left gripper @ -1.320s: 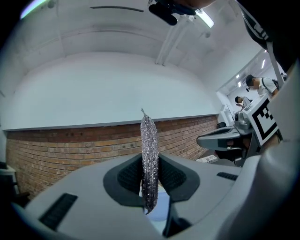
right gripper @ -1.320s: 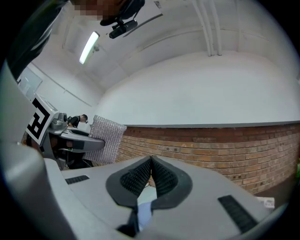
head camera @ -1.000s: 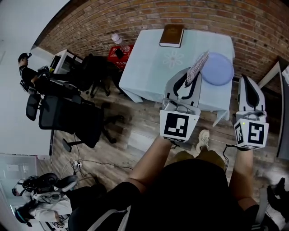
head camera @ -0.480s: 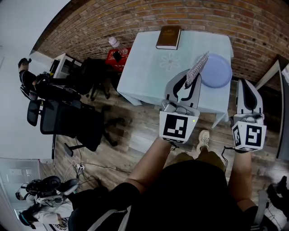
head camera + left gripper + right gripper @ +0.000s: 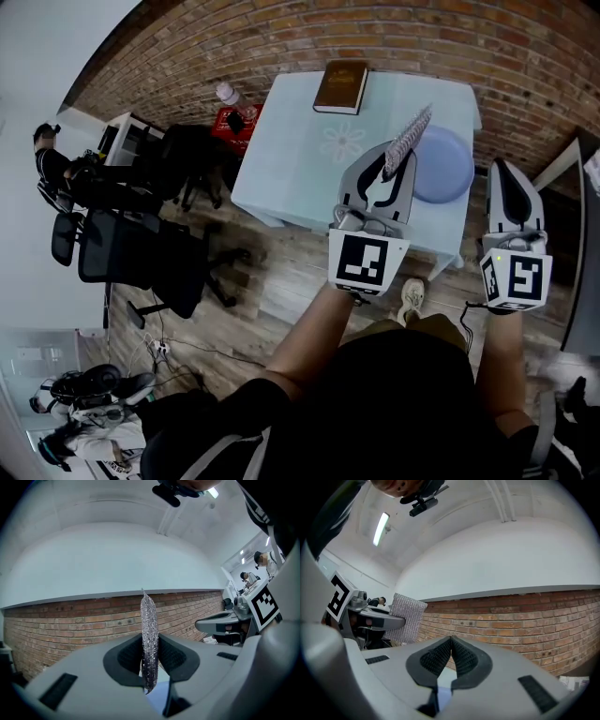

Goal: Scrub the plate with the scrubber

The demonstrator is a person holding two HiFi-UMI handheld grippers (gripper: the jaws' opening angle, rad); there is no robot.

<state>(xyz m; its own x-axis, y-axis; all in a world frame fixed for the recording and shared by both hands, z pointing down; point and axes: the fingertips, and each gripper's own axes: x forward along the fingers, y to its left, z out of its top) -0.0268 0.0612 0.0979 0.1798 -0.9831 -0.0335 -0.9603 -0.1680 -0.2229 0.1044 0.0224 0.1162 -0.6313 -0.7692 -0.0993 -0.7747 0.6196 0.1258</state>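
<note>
A lavender plate (image 5: 441, 165) lies near the right front edge of the pale blue table (image 5: 309, 159). My left gripper (image 5: 387, 171) is shut on a flat silver scrubber (image 5: 409, 139), held upright on edge above the table just left of the plate. In the left gripper view the scrubber (image 5: 149, 641) stands edge-on between the jaws. It also shows as a silver sheet (image 5: 404, 617) at the left of the right gripper view. My right gripper (image 5: 504, 180) is shut on nothing, to the right of the table and plate, pointing at the brick wall.
A brown book (image 5: 340, 86) lies at the table's far edge. A red crate (image 5: 230, 122) with a bottle stands left of the table, with black office chairs (image 5: 141, 253) further left. A brick wall (image 5: 281, 33) runs behind. A person (image 5: 66, 164) sits at far left.
The table, plate and book have shifted slightly left and down in the head view as the head moved. Both grippers keep their pose and grip.
</note>
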